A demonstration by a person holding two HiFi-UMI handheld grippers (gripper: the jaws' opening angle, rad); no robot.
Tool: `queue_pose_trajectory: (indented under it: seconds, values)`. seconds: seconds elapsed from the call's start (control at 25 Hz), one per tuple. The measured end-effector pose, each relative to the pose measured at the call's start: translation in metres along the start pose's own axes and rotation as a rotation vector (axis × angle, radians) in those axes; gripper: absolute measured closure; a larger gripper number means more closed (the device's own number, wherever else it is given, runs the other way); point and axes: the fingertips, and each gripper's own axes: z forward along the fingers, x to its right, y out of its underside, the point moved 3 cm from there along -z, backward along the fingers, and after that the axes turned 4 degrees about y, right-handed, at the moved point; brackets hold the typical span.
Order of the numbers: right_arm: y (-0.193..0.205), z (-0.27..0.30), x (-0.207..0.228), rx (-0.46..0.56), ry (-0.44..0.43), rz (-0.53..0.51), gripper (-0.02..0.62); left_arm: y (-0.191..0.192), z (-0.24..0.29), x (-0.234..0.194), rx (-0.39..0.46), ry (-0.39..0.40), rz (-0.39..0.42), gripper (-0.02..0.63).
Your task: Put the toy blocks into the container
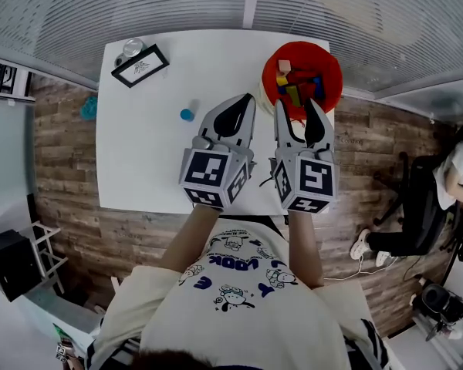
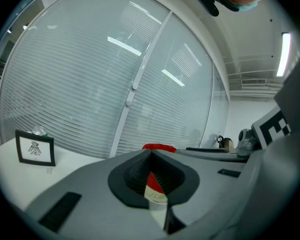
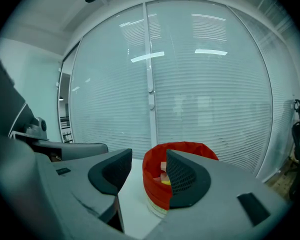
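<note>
**Red container in front of my open right gripper**

My right gripper (image 3: 147,158) has its jaws apart, and nothing is held between them. Just ahead, the red container (image 3: 156,186) stands on the white worktop (image 3: 132,211), and my right-hand jaw hides part of its wall. Over the rim I see toy blocks (image 3: 163,173) inside, one pale pink and one yellow. Part of my left gripper's (image 3: 65,148) grey body shows at the left. Behind everything is a glass wall with closed blinds (image 3: 210,99).
</note>
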Motion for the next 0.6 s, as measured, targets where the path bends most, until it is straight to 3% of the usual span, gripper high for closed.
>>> queue_pose_trajectory:
  seconds: [0.6]
  values:
    - [0.0, 0.005, -0.073, -0.001, -0.169, -0.045, 0.379, -0.014, -0.062, -0.045, 0.08, -0.168, -0.017, 0.575]
